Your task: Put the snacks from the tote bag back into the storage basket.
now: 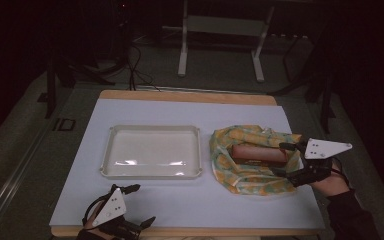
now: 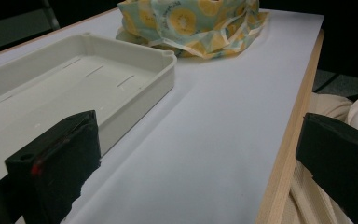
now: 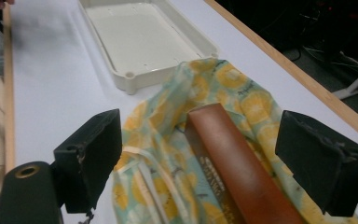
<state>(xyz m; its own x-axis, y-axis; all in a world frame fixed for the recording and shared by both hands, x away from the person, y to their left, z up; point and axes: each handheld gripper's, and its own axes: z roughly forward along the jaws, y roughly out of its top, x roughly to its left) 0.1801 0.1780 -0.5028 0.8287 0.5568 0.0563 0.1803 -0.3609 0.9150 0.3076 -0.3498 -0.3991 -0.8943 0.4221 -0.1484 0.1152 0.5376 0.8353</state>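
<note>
A long reddish-brown box (image 1: 257,152) lies on a crumpled yellow and pale-blue patterned cloth (image 1: 250,180) at the right of the white table top. My right gripper (image 1: 280,159) reaches in from the right, a jaw on each side of the box's near end. In the right gripper view the box (image 3: 233,158) runs between the jaws of the right gripper (image 3: 205,140) with a gap at each pad, so it is open. My left gripper (image 1: 142,204) rests at the front left edge, open with nothing in it; the left gripper (image 2: 200,135) looks towards the cloth (image 2: 191,23).
A shallow cream tray (image 1: 150,128) with nothing in it sits left of the cloth, mid-table. The white board (image 1: 190,205) has a wooden front edge. A white metal stand (image 1: 220,25) and cables are on the floor beyond the table.
</note>
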